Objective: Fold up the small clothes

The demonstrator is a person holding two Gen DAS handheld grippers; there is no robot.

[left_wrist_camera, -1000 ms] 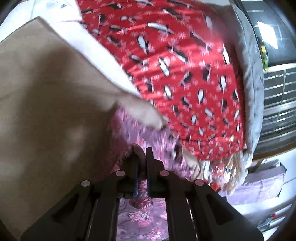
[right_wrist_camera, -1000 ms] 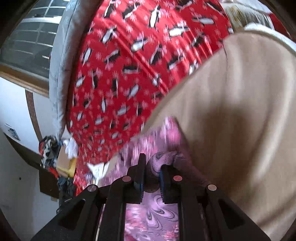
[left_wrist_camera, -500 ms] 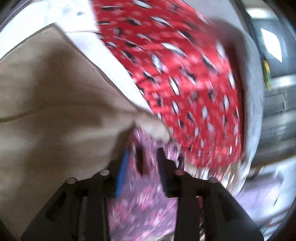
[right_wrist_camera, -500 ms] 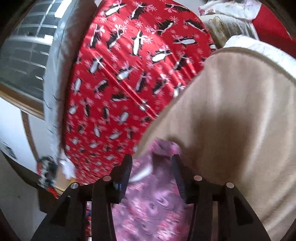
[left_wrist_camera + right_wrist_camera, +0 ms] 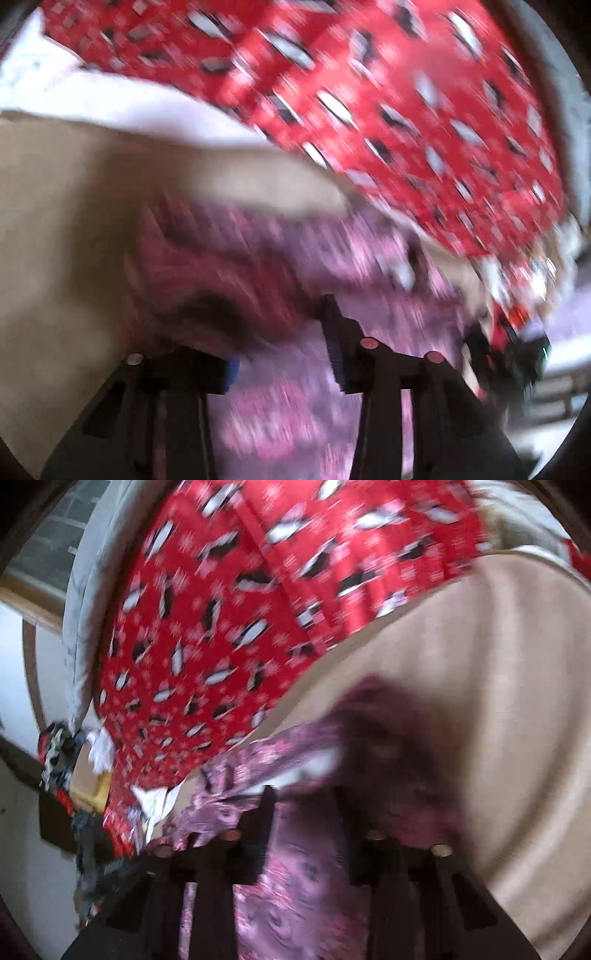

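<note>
A small pink-purple patterned garment [image 5: 280,273] lies on a beige cloth [image 5: 62,221], blurred by motion. It also shows in the right wrist view [image 5: 295,878] on the same beige cloth [image 5: 517,686]. My left gripper [image 5: 280,332] is open just above the garment, with the fabric lying loose between its fingers. My right gripper [image 5: 306,812] is open too, its fingers either side of the garment and not pinching it.
A red penguin-print cover [image 5: 406,92] lies beyond the beige cloth, also in the right wrist view [image 5: 221,627]. A grey padded edge [image 5: 85,590] borders it. Clutter sits at the left edge of the right wrist view [image 5: 59,753]. A window is behind.
Both grippers were shut on the pink garment a second ago. They opened, let it go, and are now wide open and moving over it.
</note>
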